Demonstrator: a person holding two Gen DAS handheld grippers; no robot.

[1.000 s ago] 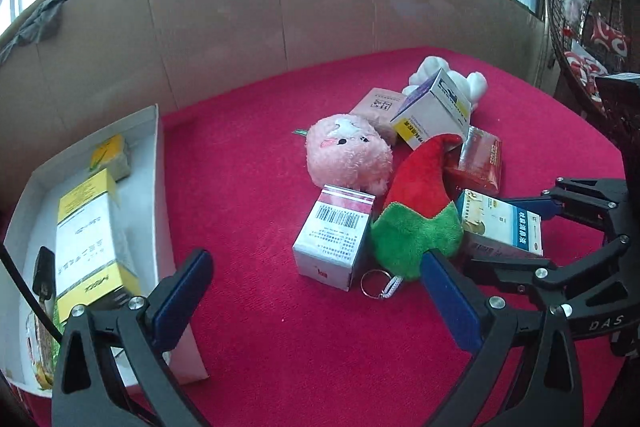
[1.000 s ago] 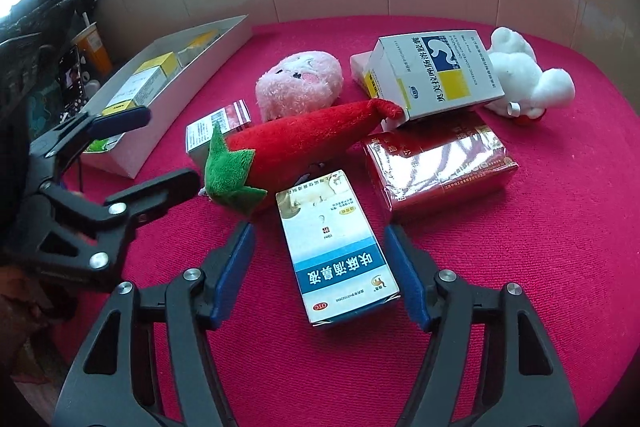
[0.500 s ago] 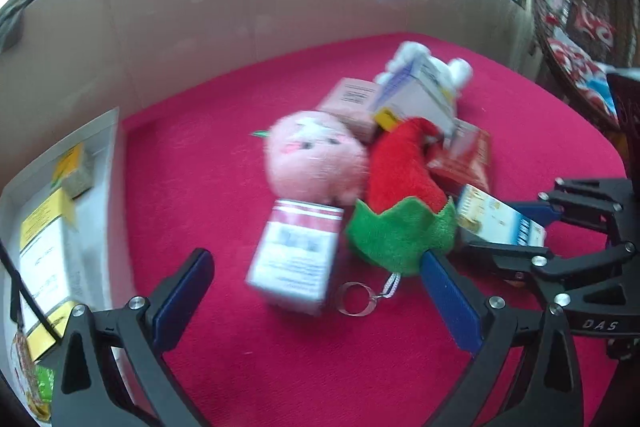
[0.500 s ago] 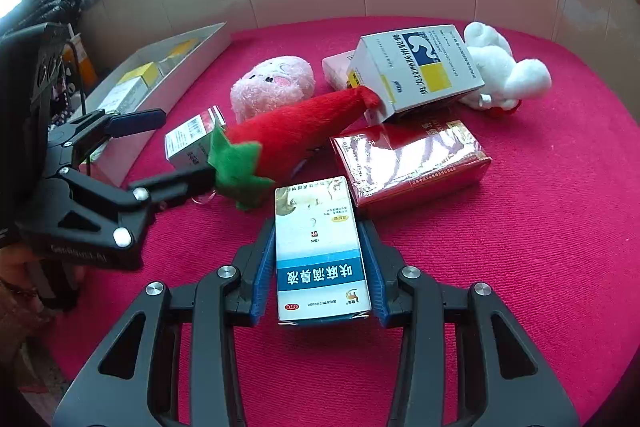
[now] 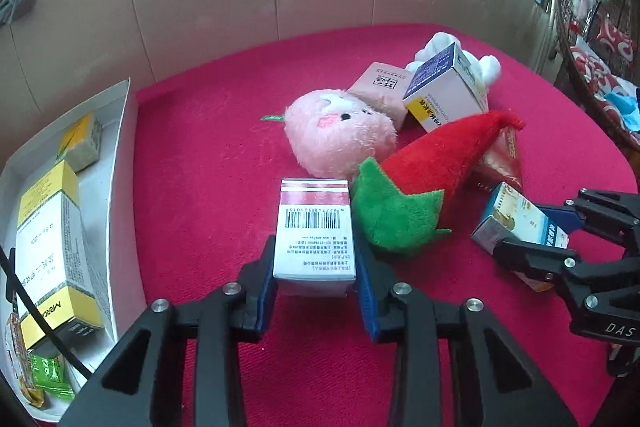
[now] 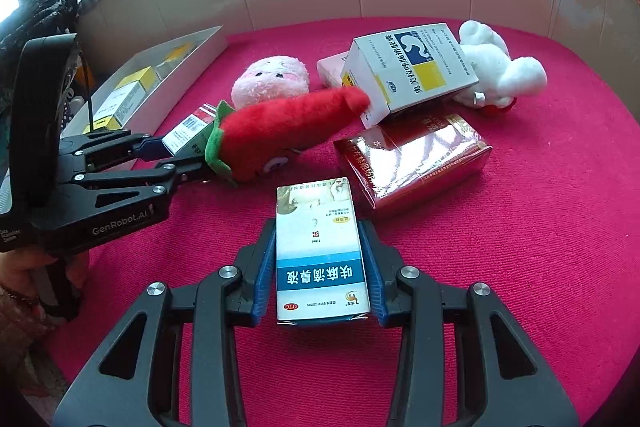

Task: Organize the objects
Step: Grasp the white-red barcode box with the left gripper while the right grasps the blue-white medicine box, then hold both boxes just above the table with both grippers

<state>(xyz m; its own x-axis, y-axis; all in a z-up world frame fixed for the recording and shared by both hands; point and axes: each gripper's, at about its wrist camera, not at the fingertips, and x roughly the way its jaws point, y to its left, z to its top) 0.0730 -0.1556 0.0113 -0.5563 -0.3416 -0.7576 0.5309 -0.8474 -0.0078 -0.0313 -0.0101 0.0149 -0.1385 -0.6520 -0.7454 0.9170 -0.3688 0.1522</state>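
At lower centre of each frame, we see our left gripper point(image 5: 315, 281), jaws just closed, clamping the barcoded box point(image 5: 315, 239); our right gripper point(image 6: 320, 277) clamps the blue-banded box point(image 6: 320, 251) on the red cloth point(image 6: 540, 227).

My two wrist cameras look steeply down along each claw, close over the red-cloth desk point(image 5: 224, 155); both views share the red plush chili toy point(image 5: 432, 167) point(image 6: 280, 127).
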